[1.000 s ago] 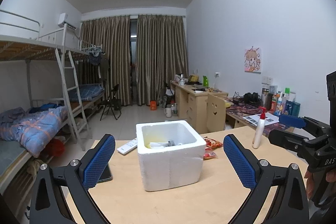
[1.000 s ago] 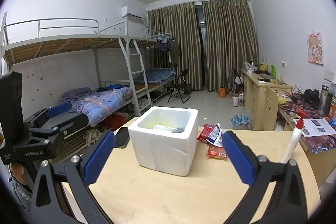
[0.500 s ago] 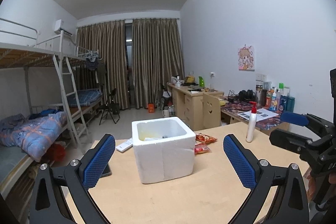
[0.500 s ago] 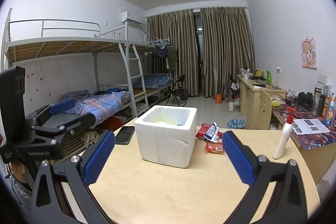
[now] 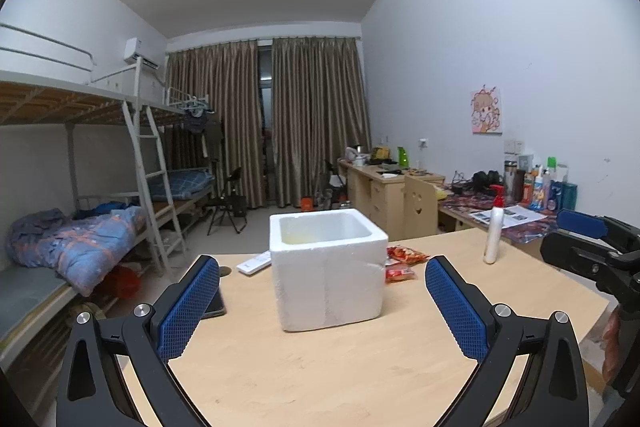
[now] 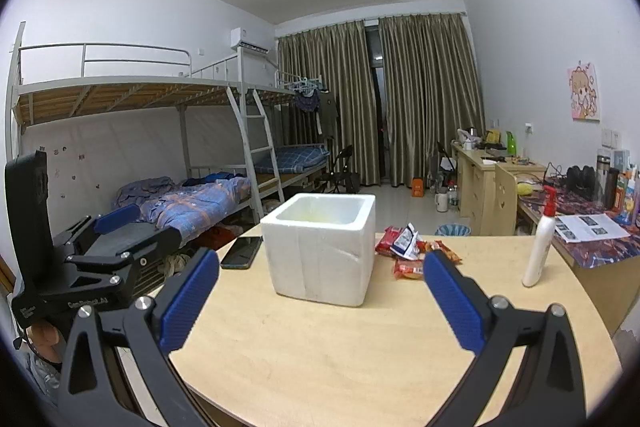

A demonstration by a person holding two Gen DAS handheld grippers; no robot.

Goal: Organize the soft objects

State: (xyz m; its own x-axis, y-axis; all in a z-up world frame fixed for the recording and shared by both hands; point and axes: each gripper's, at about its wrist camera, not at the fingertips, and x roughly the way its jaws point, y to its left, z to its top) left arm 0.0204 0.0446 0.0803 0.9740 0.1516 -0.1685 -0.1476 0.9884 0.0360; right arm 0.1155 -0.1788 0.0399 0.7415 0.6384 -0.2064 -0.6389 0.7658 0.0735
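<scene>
Right wrist view: both grippers, left gripper [image 5: 322,299] and right gripper [image 6: 320,289], wide open, empty. Snack packets [image 6: 408,253] lie behind foam box [image 6: 322,247] toward tabletop's far edge; reaching over risks shoving the light box or toppling the lotion bottle [image 6: 540,247].

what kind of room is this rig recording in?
Most likely a shared dorm room: metal bunk beds with a ladder along one wall, a row of cluttered study desks opposite, curtains at the far end. The foam box sits on a wooden table.
</scene>
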